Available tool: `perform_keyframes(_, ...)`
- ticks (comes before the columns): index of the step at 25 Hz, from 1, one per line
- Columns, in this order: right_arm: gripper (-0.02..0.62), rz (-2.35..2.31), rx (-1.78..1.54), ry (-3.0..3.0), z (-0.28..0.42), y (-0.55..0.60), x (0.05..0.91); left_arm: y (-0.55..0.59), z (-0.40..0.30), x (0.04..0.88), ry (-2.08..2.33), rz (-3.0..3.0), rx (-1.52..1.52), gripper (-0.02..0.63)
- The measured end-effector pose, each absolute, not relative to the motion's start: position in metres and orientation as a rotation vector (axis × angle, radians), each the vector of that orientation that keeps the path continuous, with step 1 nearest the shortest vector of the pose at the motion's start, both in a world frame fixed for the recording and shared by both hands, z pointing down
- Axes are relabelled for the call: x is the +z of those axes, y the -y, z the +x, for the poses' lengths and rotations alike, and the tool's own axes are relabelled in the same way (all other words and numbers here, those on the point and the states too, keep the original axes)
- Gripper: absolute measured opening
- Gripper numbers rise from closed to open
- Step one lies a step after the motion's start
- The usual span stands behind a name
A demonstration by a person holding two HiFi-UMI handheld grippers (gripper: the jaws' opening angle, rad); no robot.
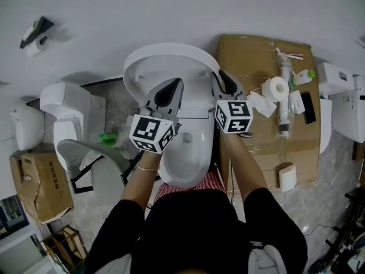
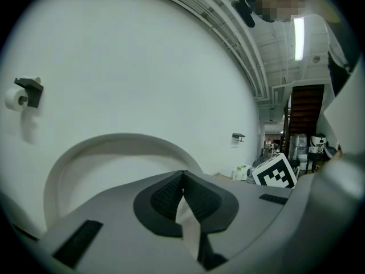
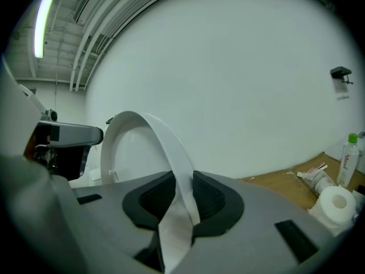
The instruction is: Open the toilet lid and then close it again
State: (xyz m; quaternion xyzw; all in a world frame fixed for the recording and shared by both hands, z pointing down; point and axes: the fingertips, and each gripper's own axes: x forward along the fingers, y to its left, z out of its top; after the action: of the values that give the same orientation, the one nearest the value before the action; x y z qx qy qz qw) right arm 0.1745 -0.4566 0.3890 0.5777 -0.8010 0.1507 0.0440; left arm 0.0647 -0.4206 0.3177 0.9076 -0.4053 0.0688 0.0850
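Observation:
The white toilet [image 1: 185,153] stands in the middle of the head view with its lid [image 1: 171,56] raised toward the wall. My right gripper [image 1: 226,83] is at the lid's right edge. In the right gripper view the lid's rim [image 3: 154,133] runs between the jaws, and the right gripper [image 3: 182,193] is shut on it. My left gripper [image 1: 170,90] hovers over the lid's inner face. In the left gripper view its pads meet at the tips, so the left gripper [image 2: 182,178] is shut, with the lid [image 2: 114,147] arching beyond it.
A cardboard box [image 1: 256,61] right of the toilet carries a tissue roll [image 1: 278,88] and a bottle [image 1: 304,76]. Another white toilet [image 1: 68,104] and a smaller carton [image 1: 40,184] stand at the left. A paper holder [image 1: 35,36] hangs on the wall.

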Motion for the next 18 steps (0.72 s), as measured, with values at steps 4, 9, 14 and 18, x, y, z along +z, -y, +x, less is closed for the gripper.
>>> perform_keyframes(4,0.094,1.775,0.458,2.424,0.175,0.454,0.390,0.416,0.063,0.320,1.208,2.695,0.199,0.003)
perform_keyframes(9,0.092,1.787,0.464,2.407,0.174,0.450,0.388,0.411,0.061,0.318,1.209,2.694,0.190,0.003)
perform_keyframes(14,0.092,1.791,0.473,2.408,0.174,0.444,0.389,0.403,0.059,0.316,1.208,2.702,0.191,0.003)
perform_keyframes(18,0.092,1.800,0.470,2.410,0.174,0.436,0.388,0.395,0.056,0.315,1.215,2.703,0.200,0.003)
